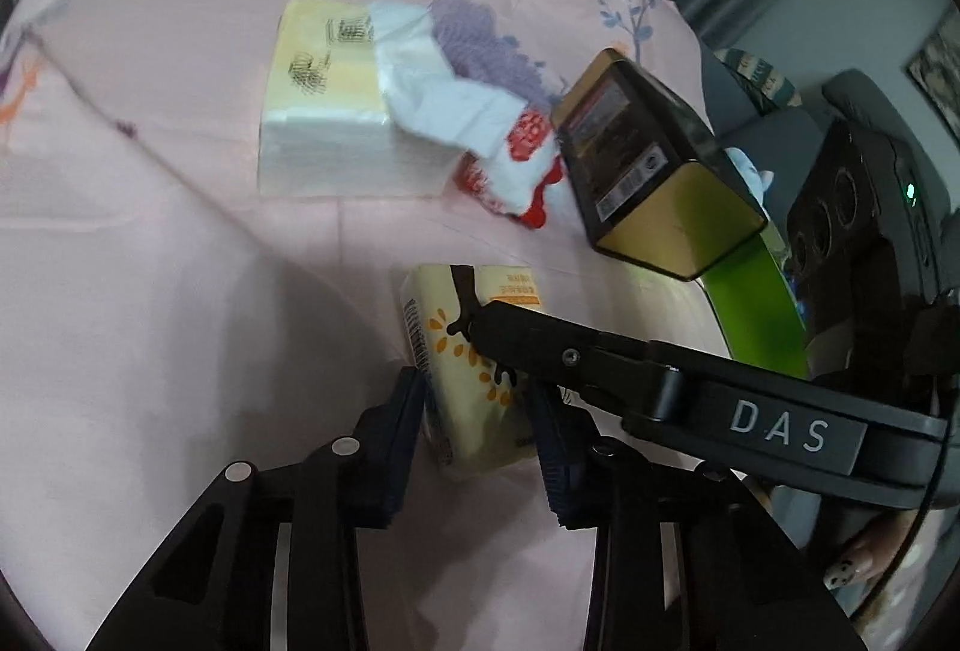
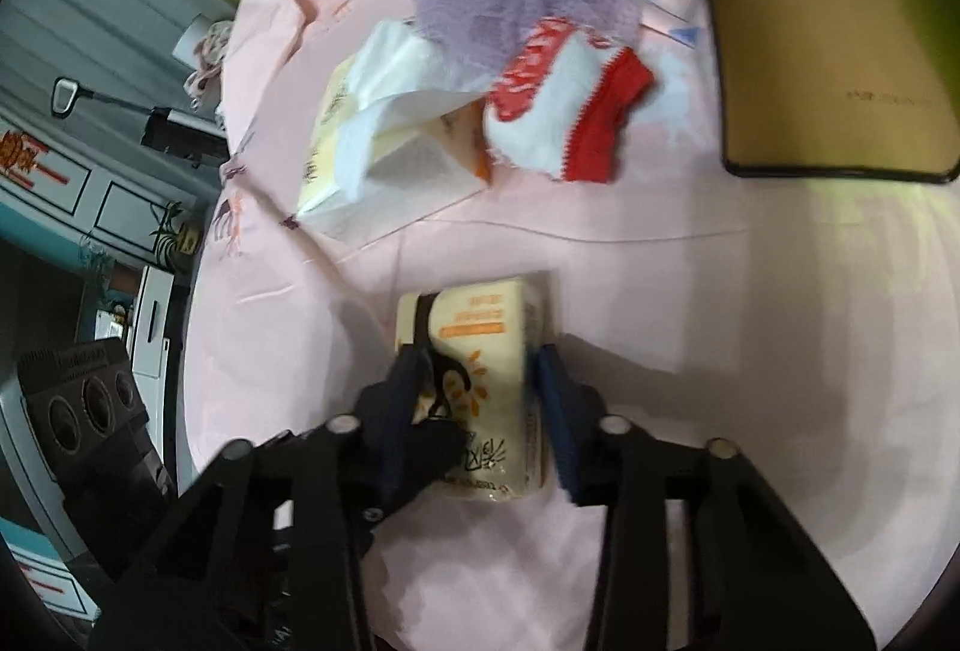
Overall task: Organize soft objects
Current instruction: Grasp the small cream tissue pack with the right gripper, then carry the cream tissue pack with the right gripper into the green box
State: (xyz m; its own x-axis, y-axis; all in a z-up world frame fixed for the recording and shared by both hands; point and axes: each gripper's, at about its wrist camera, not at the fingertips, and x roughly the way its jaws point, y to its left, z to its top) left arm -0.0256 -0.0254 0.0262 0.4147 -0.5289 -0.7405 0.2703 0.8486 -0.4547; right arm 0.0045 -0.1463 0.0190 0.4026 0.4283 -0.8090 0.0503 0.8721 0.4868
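Left wrist view shows both the left gripper (image 1: 477, 435) and right gripper (image 2: 480, 411) with jaws clenched on the small tissue pack (image 1: 474, 369) lying near on the pink bedsheet (image 1: 180, 261); lift it evenly, squeezing gently.

My left gripper (image 1: 480, 429) is black with blue ribbed fingers (image 1: 399, 447) and silver pivot pins; the right gripper (image 2: 474, 411) matches, lettered "DAS".

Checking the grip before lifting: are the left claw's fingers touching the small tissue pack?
Touching. In the left wrist view the left claw has both blue pads pressed against the sides of the small tissue pack, with no gap showing.
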